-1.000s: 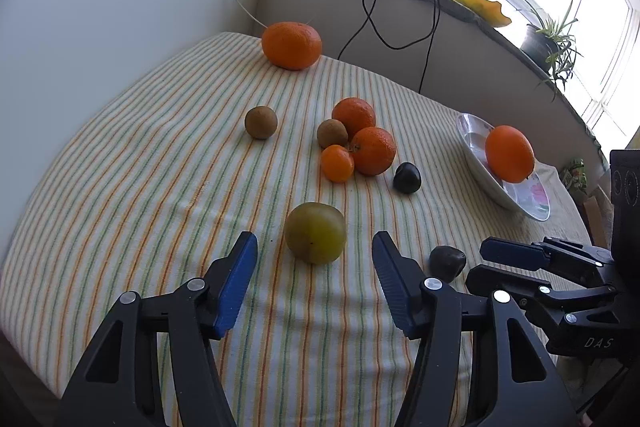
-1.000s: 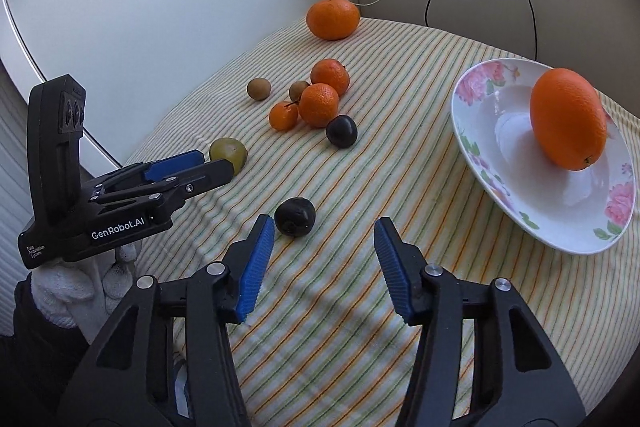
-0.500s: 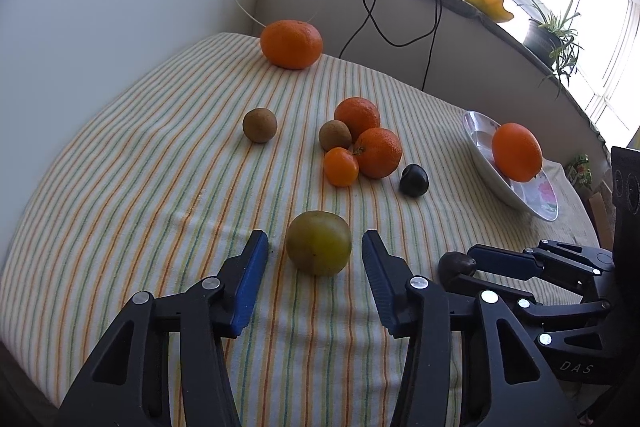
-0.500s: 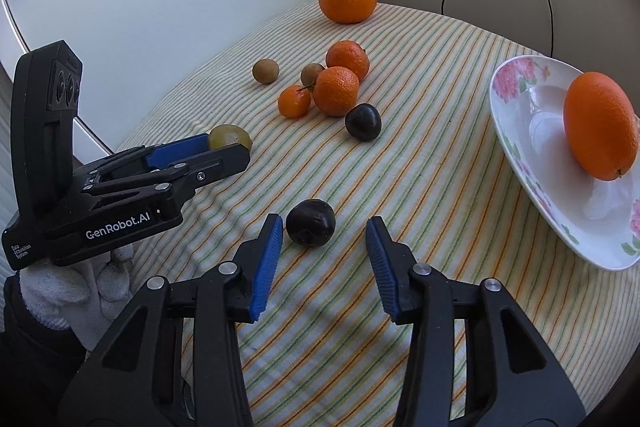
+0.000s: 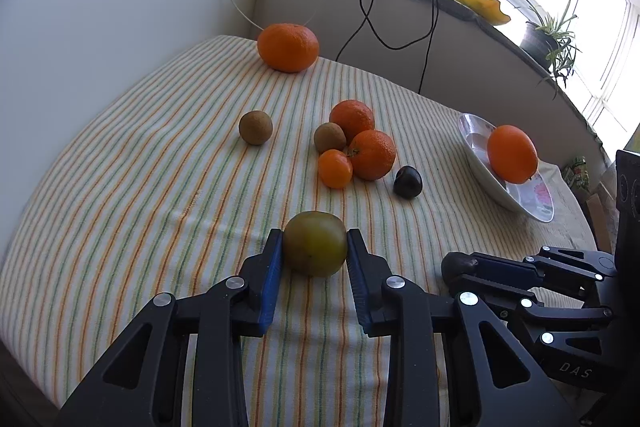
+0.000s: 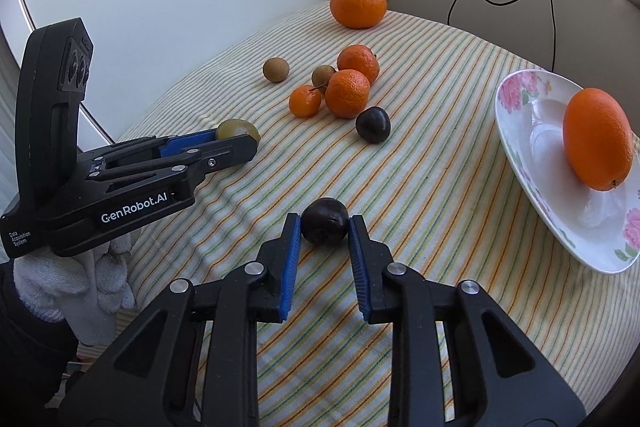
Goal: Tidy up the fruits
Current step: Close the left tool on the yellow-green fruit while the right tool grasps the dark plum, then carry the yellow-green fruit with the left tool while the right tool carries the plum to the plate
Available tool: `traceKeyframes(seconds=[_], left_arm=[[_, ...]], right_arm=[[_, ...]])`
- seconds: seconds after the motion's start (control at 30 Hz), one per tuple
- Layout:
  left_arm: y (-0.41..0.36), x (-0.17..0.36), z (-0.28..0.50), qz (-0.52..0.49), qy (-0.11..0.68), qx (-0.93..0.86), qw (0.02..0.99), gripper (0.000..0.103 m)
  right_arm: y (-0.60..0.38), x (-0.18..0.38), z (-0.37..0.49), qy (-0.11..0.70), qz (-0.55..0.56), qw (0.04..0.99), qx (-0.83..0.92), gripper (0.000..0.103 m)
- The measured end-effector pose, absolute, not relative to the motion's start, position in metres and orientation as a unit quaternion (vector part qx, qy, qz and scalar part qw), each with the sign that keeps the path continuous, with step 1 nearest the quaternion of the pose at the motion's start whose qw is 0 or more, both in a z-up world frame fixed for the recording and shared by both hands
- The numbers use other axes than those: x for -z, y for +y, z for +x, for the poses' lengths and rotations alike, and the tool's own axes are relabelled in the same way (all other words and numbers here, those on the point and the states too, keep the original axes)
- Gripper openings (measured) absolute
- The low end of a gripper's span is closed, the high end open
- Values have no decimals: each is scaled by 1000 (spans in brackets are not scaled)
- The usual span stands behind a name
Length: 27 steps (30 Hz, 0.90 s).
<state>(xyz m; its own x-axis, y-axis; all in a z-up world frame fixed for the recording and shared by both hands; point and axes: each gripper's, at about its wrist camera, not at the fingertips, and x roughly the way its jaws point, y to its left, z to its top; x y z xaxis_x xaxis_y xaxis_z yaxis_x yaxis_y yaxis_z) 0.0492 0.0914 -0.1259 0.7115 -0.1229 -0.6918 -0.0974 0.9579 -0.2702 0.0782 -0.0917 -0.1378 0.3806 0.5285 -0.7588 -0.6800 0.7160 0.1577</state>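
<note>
both grippers closed on fruit, nothing lifted yet

left hand-held gripper: jaws have just been closing and now sit against both flanks of the green-yellow fruit, blue pads touching its widest part. the fruit rests on the striped cloth of the desk. grip taken at the equator, probably so the round body cannot squirt out on lifting.

right hand-held gripper: jaws have also just been closing, down to a narrow gap filled by the small dark fruit; pads press on either side of it. this fruit also sits on the cloth.

both tools point steeply down at the desk, which lets the fingertips straddle low fruit without scraping the cloth.

flowered plate stands to the right, tilted, with one large orange in it; judged to be the collecting place, hence the two simultaneous picks.

left loose: big mandarin at the far edge, a cluster of three mandarins with one brown fruit touching, a second brown fruit apart, another dark fruit just beside the cluster.

risk: soft skin may bruise under hard pads.
</note>
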Motion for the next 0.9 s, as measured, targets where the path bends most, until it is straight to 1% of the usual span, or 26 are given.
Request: traceKeyframes(seconds=[0.43,0.9], left_arm=[[74,108,45,-138,364,27,921,29],[37,85,46,-117,345,67,929,29]], right_arm=[[-105,128,72,407,-82,835,-361,25],[-130,110,70,387,-73,852,-344,25]])
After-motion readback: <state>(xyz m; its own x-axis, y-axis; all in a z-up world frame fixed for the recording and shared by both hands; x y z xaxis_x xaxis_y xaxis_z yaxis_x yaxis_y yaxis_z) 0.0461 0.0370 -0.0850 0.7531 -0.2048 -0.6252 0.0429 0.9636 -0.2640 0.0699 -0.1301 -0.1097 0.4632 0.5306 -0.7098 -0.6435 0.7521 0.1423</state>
